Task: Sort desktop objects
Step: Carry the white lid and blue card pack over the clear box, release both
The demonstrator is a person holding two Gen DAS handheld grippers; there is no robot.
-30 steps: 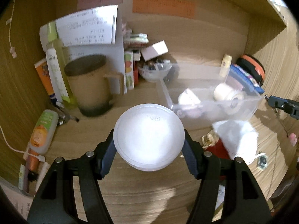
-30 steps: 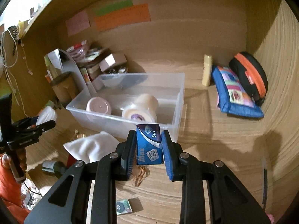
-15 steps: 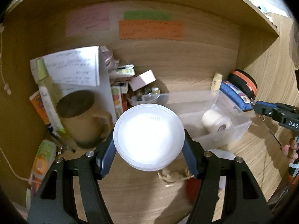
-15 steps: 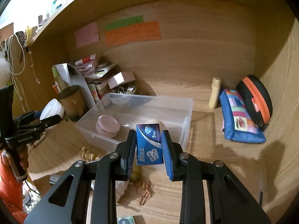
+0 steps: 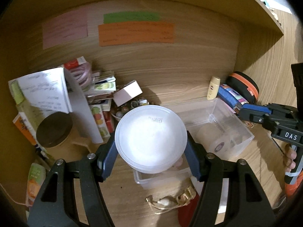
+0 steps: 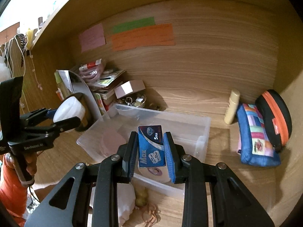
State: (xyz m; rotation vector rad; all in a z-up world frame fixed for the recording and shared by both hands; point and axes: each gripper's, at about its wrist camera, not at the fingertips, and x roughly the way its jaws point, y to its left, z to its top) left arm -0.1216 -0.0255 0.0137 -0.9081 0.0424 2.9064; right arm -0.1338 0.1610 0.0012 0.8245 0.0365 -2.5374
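Between the fingers of the right gripper (image 6: 151, 147) stands a small blue box (image 6: 151, 146), pinched narrow by its flat sides with its long axis running up and away along the fingers. Just past and below its tips lies the clear plastic bin (image 6: 205, 130), already holding a pink round case (image 6: 110, 141) and a roll of tape (image 6: 159, 174). Dropping the box in looks to need only a short move forward and down, so this hand seems the nearer of the two.

Off to its left, the left gripper (image 5: 151, 141) clamps a round white tub (image 5: 150, 140) across its width, jaws at a middling spread. From that tool the bin (image 5: 246, 132) lies ahead, below and to the right, its long side running away rightward. Both tools tilt downward toward the desk. Farther back sit a brown mug (image 5: 55, 132), leaning papers (image 5: 47, 90) and, beyond the bin to the right, a blue pouch (image 6: 253, 136).
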